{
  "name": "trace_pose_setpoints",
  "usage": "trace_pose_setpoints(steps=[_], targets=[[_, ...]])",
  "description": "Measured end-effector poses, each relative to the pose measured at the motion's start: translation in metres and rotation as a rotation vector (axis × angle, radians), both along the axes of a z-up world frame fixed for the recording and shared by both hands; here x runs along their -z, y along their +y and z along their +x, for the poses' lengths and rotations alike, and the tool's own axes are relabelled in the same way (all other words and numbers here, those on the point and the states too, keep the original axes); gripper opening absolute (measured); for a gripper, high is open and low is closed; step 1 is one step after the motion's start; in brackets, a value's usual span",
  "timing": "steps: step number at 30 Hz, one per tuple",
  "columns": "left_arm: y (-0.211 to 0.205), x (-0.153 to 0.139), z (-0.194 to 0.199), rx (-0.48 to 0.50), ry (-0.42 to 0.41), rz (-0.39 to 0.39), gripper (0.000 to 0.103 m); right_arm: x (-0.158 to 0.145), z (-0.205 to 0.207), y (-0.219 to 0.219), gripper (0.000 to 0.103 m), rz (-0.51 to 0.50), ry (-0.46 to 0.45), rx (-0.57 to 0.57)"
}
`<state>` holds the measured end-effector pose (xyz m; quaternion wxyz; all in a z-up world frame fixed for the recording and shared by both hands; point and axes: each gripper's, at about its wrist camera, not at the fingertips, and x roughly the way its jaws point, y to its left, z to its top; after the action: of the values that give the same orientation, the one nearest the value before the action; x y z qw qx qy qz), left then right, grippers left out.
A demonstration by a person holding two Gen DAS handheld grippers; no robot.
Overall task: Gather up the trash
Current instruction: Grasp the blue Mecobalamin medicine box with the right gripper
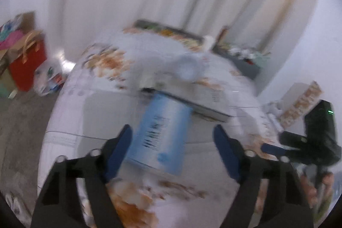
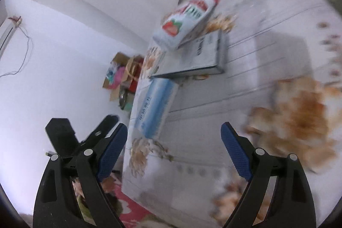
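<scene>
While both views are smeared by blur, we can still read the main layout. Nearest in the left wrist view, our left gripper [image 1: 172,150] has its blue pads apart, and a light blue packet [image 1: 159,134] lies between them on the white surface [image 1: 203,136] with orange floral print; the left pad sits at the packet's edge, though we cannot tell whether it touches, and the right pad stands clear of it. No earlier view is at hand, so we speak only of how the jaws stand. To the right, near the surface's edge, we see the other black gripper with its blue pad.

In the right wrist view, our right gripper [image 2: 174,138] is spread wide with nothing between its pads, hanging over the same surface [image 2: 267,52].

Just beyond the packet lies a flat dark-edged box [image 2: 205,59], with the packet's far end at or under its near edge. On the box's far side rests a white carton with a strawberry picture [image 2: 186,20], lying on its side. Further off, along the surface's far edge, sits a long dark tray-like thing [image 1: 168,32] with a white cup [image 1: 208,42] near it.

Off the surface to the left, on the floor by the white wall, stand a red bag [image 1: 26,63] with pale handles and an open cardboard box [image 2: 117,69] of coloured things.
</scene>
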<state>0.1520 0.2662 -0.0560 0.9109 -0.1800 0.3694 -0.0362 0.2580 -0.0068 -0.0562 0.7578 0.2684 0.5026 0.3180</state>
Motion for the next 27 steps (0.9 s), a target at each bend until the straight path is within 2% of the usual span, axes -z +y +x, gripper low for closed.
trace_pose_setpoints(steps=[5,7,10,18,21,27], targets=[[0.024,0.036,0.035,-0.064,0.128,-0.048,0.042,0.012,0.018,0.033,0.081,0.007,0.055,-0.006],[0.028,0.044,0.041,-0.062,0.143,-0.059,0.038,0.019,0.026,0.042,0.072,0.009,0.074,-0.006],[0.027,0.048,0.042,-0.032,0.138,-0.079,0.037,0.028,0.035,0.054,0.060,-0.013,0.093,-0.006],[0.006,0.049,0.042,0.068,0.145,-0.138,0.034,0.049,0.045,0.090,0.044,-0.007,0.153,-0.062],[-0.002,0.047,0.040,0.076,0.145,-0.121,0.034,0.050,0.045,0.094,0.041,-0.021,0.152,-0.072],[-0.029,0.047,0.029,0.163,0.173,-0.163,0.034,0.042,0.033,0.067,0.040,-0.050,0.139,-0.056]])
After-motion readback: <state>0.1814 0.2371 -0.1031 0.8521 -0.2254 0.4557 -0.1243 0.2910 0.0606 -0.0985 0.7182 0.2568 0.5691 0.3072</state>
